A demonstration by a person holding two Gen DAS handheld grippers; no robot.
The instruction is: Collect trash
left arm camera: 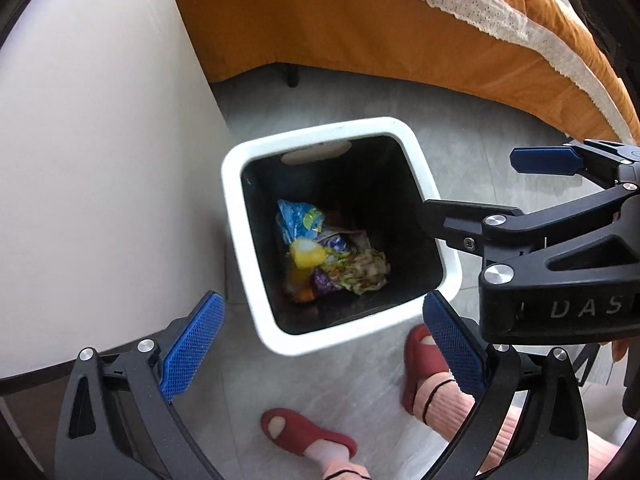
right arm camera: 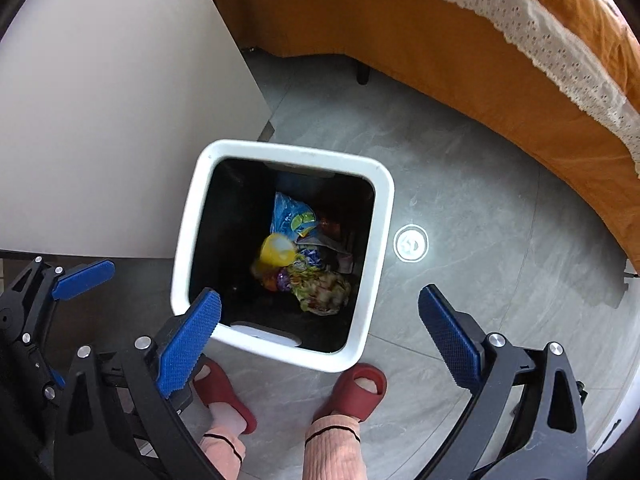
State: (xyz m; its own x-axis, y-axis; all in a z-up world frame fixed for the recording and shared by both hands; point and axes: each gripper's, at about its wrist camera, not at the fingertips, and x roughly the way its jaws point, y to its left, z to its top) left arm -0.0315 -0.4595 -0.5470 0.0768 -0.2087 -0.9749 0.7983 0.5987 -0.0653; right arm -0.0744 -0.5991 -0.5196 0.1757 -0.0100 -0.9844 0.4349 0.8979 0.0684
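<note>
A white square trash bin (left arm camera: 236,216) with a black inside stands on the grey floor; it also shows in the right wrist view (right arm camera: 184,248). Crumpled wrappers (left arm camera: 332,256) lie at its bottom: blue, yellow, purple and a pale floral one (right arm camera: 320,288). My left gripper (left arm camera: 320,332) hangs open and empty above the bin's near rim. My right gripper (right arm camera: 320,328) is open and empty above the bin too. In the left wrist view the right gripper (left arm camera: 472,184) reaches in from the right over the bin's rim.
A white table top (left arm camera: 100,160) lies to the left of the bin. A bed with an orange skirt and lace trim (left arm camera: 400,40) runs along the back and right. The person's feet in red slippers (right arm camera: 352,392) stand just in front of the bin. A round floor drain (right arm camera: 411,243) is right of it.
</note>
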